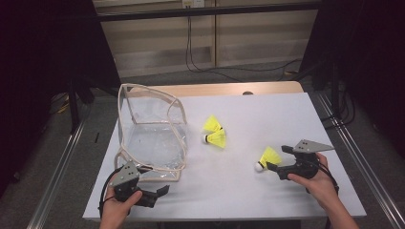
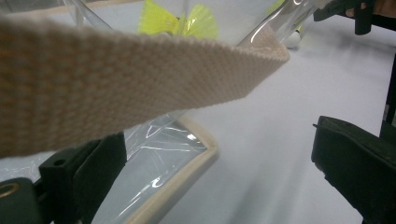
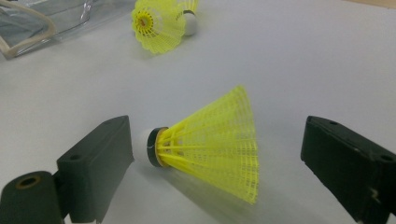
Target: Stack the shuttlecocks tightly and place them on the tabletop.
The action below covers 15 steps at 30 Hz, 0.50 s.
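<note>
Woven beige webbing [image 2: 116,79] edges the clear plastic bag [image 1: 153,136], beside the wide left claw [image 1: 160,191]. Between the wide right claw's [image 3: 215,158] jaws lies a yellow mesh shuttlecock [image 3: 210,144], cork against one pad, on the white tabletop [image 1: 267,119]. Two more shuttlecocks [image 1: 215,131] lie outside the bag.

In the left gripper view a blurred woven strap [image 2: 116,88] is stretching across the upper left of the frame, running off the left edge and covering most of the clear bag [image 2: 154,163] and parts of two yellow shuttlecocks [image 2: 161,21] at the top. In the right gripper view the nearest shuttlecock [image 3: 210,144] is hiding its white cork behind the left jaw.
</note>
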Each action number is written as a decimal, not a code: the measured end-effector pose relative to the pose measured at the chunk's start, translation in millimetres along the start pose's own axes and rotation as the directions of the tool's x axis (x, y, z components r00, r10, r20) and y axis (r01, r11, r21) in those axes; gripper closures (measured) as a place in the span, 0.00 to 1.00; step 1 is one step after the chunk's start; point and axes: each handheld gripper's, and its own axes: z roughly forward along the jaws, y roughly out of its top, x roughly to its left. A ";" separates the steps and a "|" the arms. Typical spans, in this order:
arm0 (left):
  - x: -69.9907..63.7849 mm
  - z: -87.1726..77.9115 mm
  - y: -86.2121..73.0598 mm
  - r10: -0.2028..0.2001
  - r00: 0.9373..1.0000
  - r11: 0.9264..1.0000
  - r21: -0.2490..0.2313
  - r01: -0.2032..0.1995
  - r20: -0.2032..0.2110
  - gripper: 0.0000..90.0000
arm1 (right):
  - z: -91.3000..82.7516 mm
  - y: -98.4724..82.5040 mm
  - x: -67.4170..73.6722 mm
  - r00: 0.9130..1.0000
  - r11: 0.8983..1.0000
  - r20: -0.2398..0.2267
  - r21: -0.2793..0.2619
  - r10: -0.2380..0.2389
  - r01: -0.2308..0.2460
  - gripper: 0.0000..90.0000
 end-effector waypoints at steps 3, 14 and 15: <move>0.0 -0.1 0.0 0.000 1.000 1.000 0.000 0.000 0.000 0.04 | 0.3 -0.8 0.0 1.000 1.000 -0.008 0.010 -0.009 0.009 0.16; -0.2 0.0 0.0 0.001 1.000 1.000 0.001 -0.001 -0.002 0.04 | 4.8 -2.8 3.7 0.998 0.997 -0.035 0.053 -0.052 0.054 0.23; -0.2 -0.1 0.0 0.001 1.000 1.000 0.000 -0.001 -0.003 0.04 | 5.0 -3.0 4.2 0.998 0.997 -0.038 0.057 -0.050 0.052 0.25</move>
